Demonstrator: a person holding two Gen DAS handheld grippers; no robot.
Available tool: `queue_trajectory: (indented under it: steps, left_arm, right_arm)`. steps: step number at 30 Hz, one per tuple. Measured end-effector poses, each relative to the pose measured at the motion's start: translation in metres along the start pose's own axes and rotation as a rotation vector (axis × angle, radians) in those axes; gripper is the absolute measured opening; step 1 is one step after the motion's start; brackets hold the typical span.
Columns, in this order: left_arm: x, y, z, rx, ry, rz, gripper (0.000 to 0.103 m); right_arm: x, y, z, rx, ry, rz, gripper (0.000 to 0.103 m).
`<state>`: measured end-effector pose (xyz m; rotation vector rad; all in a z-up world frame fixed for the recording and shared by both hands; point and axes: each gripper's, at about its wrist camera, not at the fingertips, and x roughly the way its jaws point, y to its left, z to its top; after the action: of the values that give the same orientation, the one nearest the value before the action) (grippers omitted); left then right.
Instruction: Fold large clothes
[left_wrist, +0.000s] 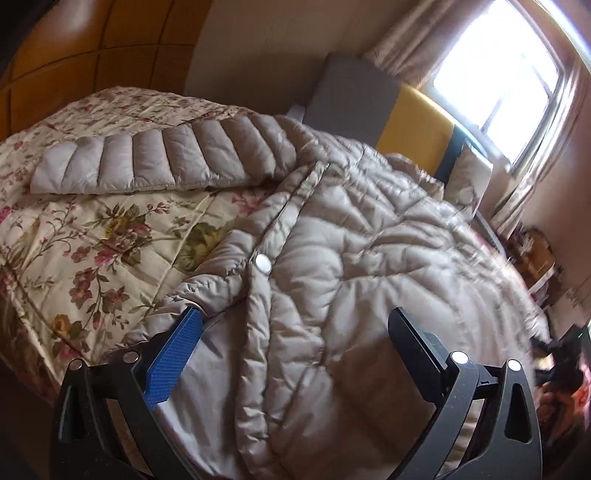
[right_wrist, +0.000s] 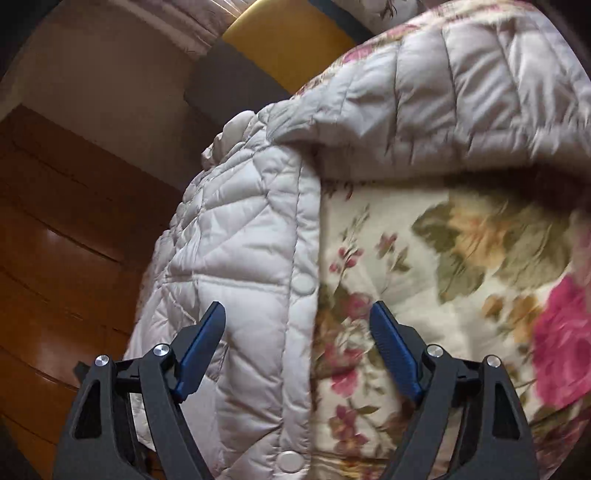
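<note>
A large beige quilted puffer coat (left_wrist: 351, 251) lies spread on a floral bedspread (left_wrist: 92, 236). One sleeve (left_wrist: 155, 162) stretches out to the left across the bed. A snap button (left_wrist: 263, 263) sits on the front placket. My left gripper (left_wrist: 295, 325) is open, its jaws straddling the coat's lower front near the hem. In the right wrist view the coat (right_wrist: 236, 236) hangs over the bed edge, its other sleeve (right_wrist: 461, 110) lying across the bedspread (right_wrist: 443, 277). My right gripper (right_wrist: 297, 314) is open around the snap placket edge (right_wrist: 301, 284).
A grey and yellow headboard cushion (left_wrist: 388, 114) stands behind the bed beside a bright window (left_wrist: 498, 66) with curtains. A wooden wardrobe (right_wrist: 66, 240) is to the left in the right wrist view. Cluttered items (left_wrist: 539, 258) sit at the far right of the bed.
</note>
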<state>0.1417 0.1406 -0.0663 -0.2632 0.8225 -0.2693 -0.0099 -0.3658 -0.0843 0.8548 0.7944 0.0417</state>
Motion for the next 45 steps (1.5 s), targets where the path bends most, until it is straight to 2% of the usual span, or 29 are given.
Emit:
queue_trajectory:
  steps: [1,3,4,7,8,9,11,12,13,14,16,17,18,19,20,21,23,26,29,31,34,35,36,37,38,40,43,45]
  left_arm:
    - [0.004,-0.001,-0.005,0.028,-0.003,0.014,0.1]
    - [0.003,-0.005,-0.01,0.068,-0.007,0.042,0.1]
    - [0.007,-0.007,-0.013,0.089,0.01,0.058,0.1]
    - [0.005,-0.009,-0.015,0.116,0.02,0.097,0.1]
    - [0.001,-0.008,-0.014,0.127,0.003,0.126,0.096]
    - [-0.007,-0.008,-0.013,0.122,-0.04,0.16,0.094]
    - [-0.014,-0.003,-0.01,0.083,-0.071,0.159,0.094]
    - [-0.012,0.0,-0.008,0.07,-0.056,0.152,0.094]
    - [-0.005,0.001,-0.009,0.072,-0.009,0.151,0.094]
    - [0.001,0.001,-0.011,0.086,0.025,0.147,0.094]
    - [0.008,-0.003,-0.017,0.129,0.035,0.15,0.09]
    - [0.008,-0.004,-0.019,0.127,0.038,0.143,0.078]
    - [0.007,-0.004,-0.02,0.106,0.051,0.105,0.056]
    - [0.004,-0.005,-0.021,0.102,0.056,0.099,0.046]
    - [0.001,-0.008,-0.022,0.115,0.057,0.112,0.03]
    - [-0.003,-0.013,-0.023,0.14,0.062,0.124,0.019]
    - [-0.017,-0.021,-0.027,0.175,0.077,0.118,0.013]
    - [-0.045,-0.022,-0.035,0.173,0.106,0.061,0.009]
    - [-0.067,-0.02,-0.055,0.161,0.15,0.038,0.008]
    - [-0.065,-0.018,-0.072,0.151,0.178,0.03,0.008]
    - [-0.063,-0.017,-0.083,0.176,0.154,0.033,0.011]
    - [-0.062,-0.016,-0.081,0.171,0.152,0.032,0.021]
    - [-0.061,-0.015,-0.078,0.163,0.159,0.025,0.038]
    - [-0.062,-0.014,-0.074,0.152,0.17,0.005,0.049]
    - [-0.066,-0.013,-0.07,0.142,0.161,-0.021,0.064]
    - [-0.077,-0.013,-0.067,0.131,0.113,-0.064,0.066]
    - [-0.082,-0.005,-0.055,0.083,0.043,-0.066,0.071]
    - [-0.081,0.005,-0.045,0.017,0.017,-0.067,0.072]
  right_arm:
    - [0.002,0.005,-0.002,-0.028,-0.001,-0.003,0.079]
    - [0.011,0.015,-0.007,-0.044,0.043,0.045,0.062]
    - [0.015,0.017,-0.009,-0.04,0.066,0.054,0.058]
    - [0.024,0.026,-0.006,-0.138,0.115,-0.001,0.041]
    - [0.025,0.026,-0.005,-0.152,0.119,-0.013,0.036]
    - [0.024,0.024,-0.002,-0.148,0.119,-0.011,0.034]
    - [0.022,0.018,0.001,-0.124,0.116,0.0,0.03]
    - [0.022,0.015,0.002,-0.115,0.116,0.007,0.03]
    - [0.025,0.014,0.001,-0.105,0.118,0.017,0.031]
    - [0.027,0.012,0.0,-0.093,0.118,0.024,0.036]
    - [0.026,0.01,-0.003,-0.09,0.107,0.032,0.04]
    - [0.026,0.012,-0.003,-0.11,0.107,0.018,0.039]
    - [0.027,0.015,-0.002,-0.128,0.112,0.001,0.038]
    - [0.022,0.016,-0.003,-0.132,0.115,-0.004,0.033]
    - [0.021,0.018,0.0,-0.133,0.117,0.001,0.027]
    - [0.017,0.021,0.002,-0.142,0.114,0.004,0.024]
    - [0.007,0.031,0.007,-0.211,0.091,-0.032,0.021]
    - [-0.014,0.041,0.012,-0.31,0.073,-0.08,0.02]
    - [-0.026,0.041,0.009,-0.37,0.102,-0.117,0.02]
    - [-0.02,0.031,-0.001,-0.393,0.137,-0.169,0.021]
    - [-0.004,0.011,-0.006,-0.346,0.137,-0.185,0.035]
    - [-0.004,0.009,-0.003,-0.32,0.129,-0.17,0.04]
    - [-0.005,0.011,0.001,-0.309,0.123,-0.164,0.044]
    - [-0.008,0.015,0.004,-0.318,0.105,-0.172,0.049]
    - [-0.01,0.022,0.009,-0.337,0.086,-0.183,0.051]
    - [-0.012,0.035,0.018,-0.37,0.048,-0.208,0.054]
    - [-0.01,0.056,0.026,-0.408,-0.021,-0.27,0.06]
    - [-0.003,0.068,0.029,-0.447,-0.034,-0.37,0.064]
